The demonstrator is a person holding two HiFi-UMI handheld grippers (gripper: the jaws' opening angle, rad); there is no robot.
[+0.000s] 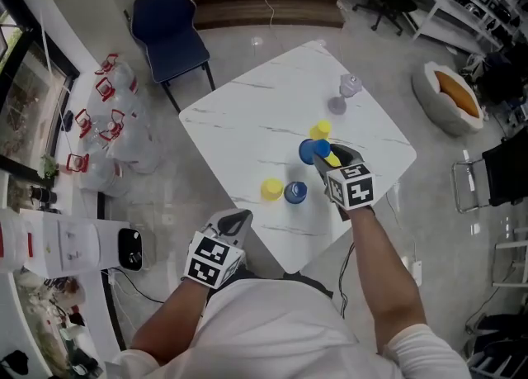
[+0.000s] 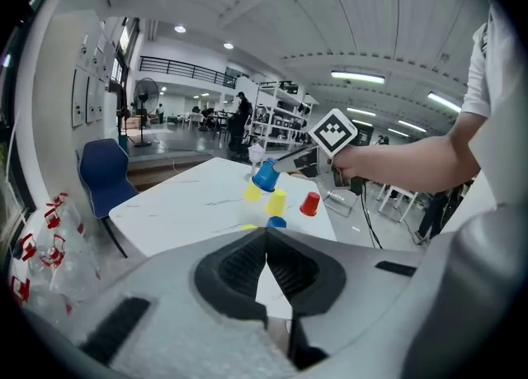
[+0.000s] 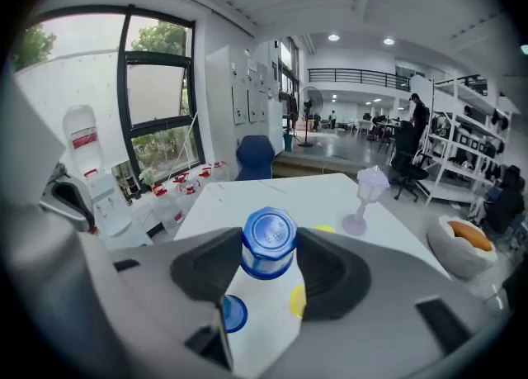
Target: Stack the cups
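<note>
The right claw is clamped on a blue cup above the table's right side. The tapered wall could slip from the pads, or clip the yellow cup seemingly just beneath. The left claw is closed and empty.

white marble-veined tabletop, square, set corner-on in head view. near front edge: yellow cup and blue cup, just beside each other. toward middle-right: second yellow cup. third yellow cup close by, red cup near it, mouth down. far corner: lilac stemmed piece, upright, apart from cups.
</note>
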